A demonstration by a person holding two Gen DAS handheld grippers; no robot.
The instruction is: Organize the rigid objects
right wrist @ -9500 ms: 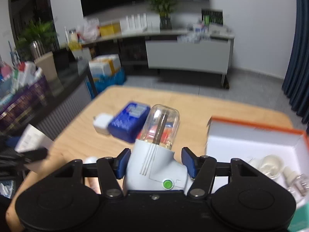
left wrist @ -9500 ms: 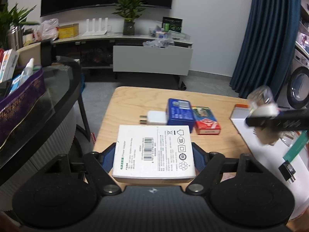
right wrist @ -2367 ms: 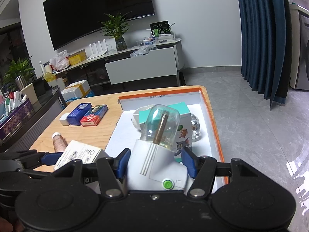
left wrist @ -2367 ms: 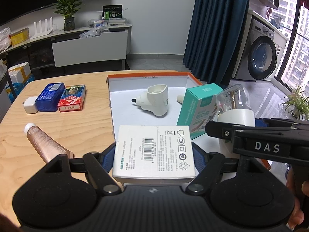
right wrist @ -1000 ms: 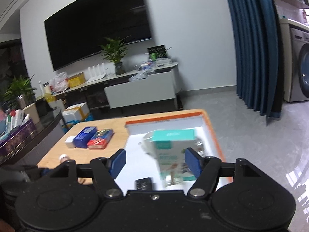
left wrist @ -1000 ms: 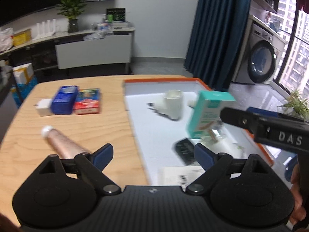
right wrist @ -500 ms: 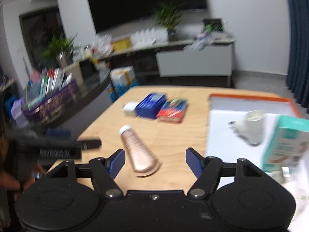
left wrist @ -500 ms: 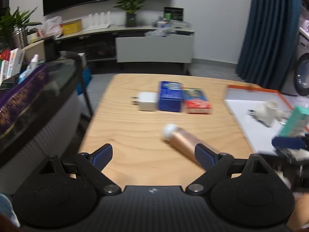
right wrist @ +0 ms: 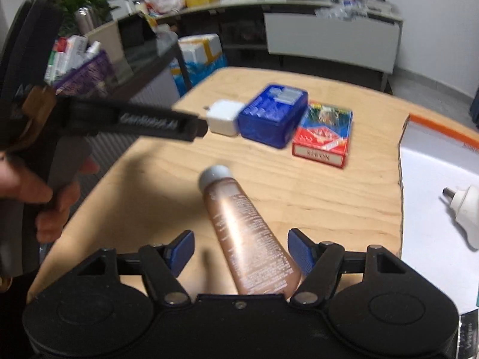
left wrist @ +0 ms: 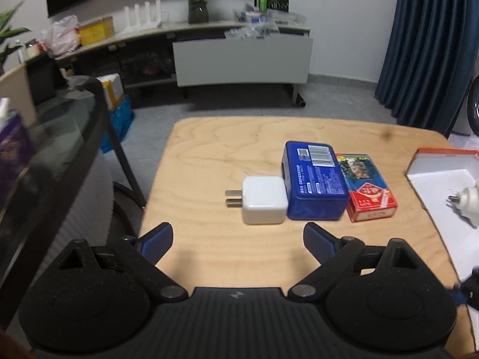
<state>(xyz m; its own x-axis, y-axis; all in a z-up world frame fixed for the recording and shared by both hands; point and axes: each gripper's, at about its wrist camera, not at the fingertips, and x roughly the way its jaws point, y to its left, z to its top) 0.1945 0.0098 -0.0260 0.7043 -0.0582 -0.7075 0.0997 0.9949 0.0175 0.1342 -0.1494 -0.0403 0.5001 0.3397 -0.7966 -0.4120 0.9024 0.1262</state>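
We see the right hand-held gripper (right wrist: 241,249) low over the wooden tabletop (right wrist: 299,185), and its jaws have just been closing. Between them lies a copper-coloured tube (right wrist: 248,239) with a white cap that points away from the gripper; the right blue pad appears to be against the tube's wide end, while the left pad stands apart from it, so the tube is not clamped. The left hand-held gripper (left wrist: 238,240) stands released, with only bare wood between its blue fingers (left wrist: 158,240). Just ahead of it, slightly to its right, a white charger plug (left wrist: 263,199) lies with its prongs pointing to the left. A blue box (left wrist: 312,184) touches the plug on the far side, and a red card pack (left wrist: 366,190) lies just beside the blue box. Farther to the right is a white tray with an orange rim (left wrist: 440,173), and a white plug-in device (right wrist: 465,209) lies in it. In the right wrist view the left gripper reaches in from the left side, held by a hand (right wrist: 45,197), and its tip is near the charger plug.
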